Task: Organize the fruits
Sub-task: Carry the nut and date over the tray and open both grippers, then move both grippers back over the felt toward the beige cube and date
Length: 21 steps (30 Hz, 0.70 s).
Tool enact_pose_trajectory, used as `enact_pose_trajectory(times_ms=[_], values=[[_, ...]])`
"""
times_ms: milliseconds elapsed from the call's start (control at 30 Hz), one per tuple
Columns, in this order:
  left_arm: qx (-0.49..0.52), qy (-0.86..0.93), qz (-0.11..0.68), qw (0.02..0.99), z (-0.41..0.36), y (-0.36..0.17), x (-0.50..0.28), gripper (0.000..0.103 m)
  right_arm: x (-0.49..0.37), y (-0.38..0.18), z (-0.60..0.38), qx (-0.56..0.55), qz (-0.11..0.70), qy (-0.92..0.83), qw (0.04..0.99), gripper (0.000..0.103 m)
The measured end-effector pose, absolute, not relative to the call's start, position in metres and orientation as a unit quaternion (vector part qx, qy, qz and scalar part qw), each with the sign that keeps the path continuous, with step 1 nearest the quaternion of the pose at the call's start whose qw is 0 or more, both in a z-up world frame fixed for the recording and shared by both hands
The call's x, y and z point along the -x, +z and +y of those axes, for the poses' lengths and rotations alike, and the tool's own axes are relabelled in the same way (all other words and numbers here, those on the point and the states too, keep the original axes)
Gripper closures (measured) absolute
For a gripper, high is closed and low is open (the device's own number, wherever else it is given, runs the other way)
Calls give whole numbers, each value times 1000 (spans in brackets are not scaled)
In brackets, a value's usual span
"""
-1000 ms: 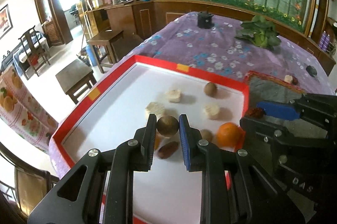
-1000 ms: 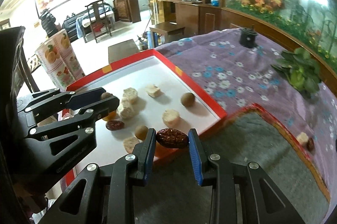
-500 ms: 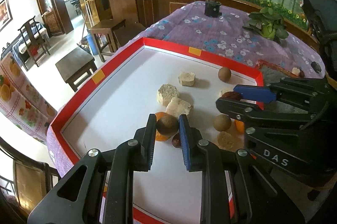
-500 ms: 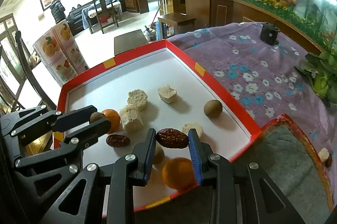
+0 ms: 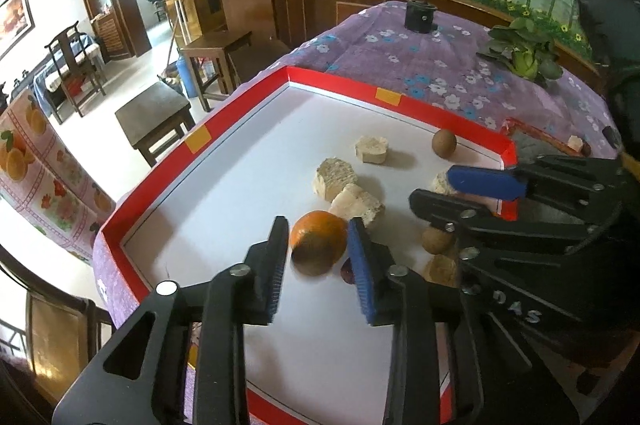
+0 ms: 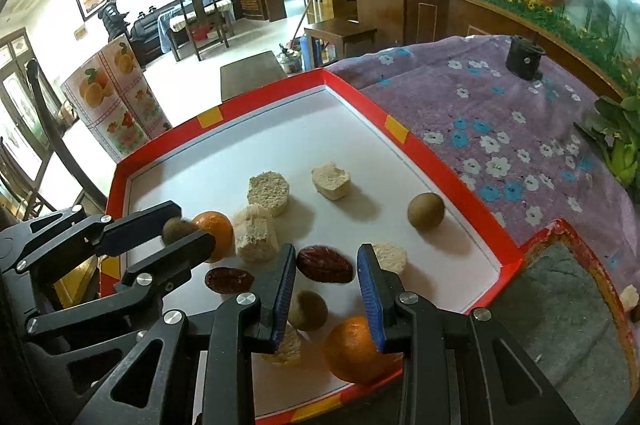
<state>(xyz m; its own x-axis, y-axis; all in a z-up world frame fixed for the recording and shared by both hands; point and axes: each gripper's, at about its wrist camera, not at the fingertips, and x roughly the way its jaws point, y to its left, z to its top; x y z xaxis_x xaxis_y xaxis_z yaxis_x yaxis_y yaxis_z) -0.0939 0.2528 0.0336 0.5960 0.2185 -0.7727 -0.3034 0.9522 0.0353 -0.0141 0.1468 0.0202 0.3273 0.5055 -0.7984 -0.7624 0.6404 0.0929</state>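
— Two fruits matter here. The brown round fruit (image 5: 314,263) sits low in the red-rimmed tray (image 5: 240,113), right against an orange (image 5: 320,231). The left gripper (image 5: 318,237) has just been opening, and its jaws stand clear either side of the fruit.
— How would it handle?
— Probably light, thin-shelled and apt to roll, so pinch gently across its widest part.
— And the date (image 6: 325,264)?
— Likely soft and wrinkled; best held across its narrow middle. It lies between the jaws of the right gripper (image 6: 326,253), above the tray. I cannot tell whether the pads press it.
— Do the views differ?
— The left wrist view hides that date. The right one shows it, plus the flowered tabletop (image 6: 500,113).
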Motion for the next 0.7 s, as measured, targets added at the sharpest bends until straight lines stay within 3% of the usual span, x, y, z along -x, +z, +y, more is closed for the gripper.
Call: enact_pose_trajectory(times_ms=[100,200,700], values=[[53,154,419,893,254,37,96,52,13,24,140,143,421,391,806,69],[53,156,412,896,254,40,97,43,13,29,133,133,418,388,811,68],[35,116,401,908,205,56,81,43,13,50,66,117,396,342,844,60]])
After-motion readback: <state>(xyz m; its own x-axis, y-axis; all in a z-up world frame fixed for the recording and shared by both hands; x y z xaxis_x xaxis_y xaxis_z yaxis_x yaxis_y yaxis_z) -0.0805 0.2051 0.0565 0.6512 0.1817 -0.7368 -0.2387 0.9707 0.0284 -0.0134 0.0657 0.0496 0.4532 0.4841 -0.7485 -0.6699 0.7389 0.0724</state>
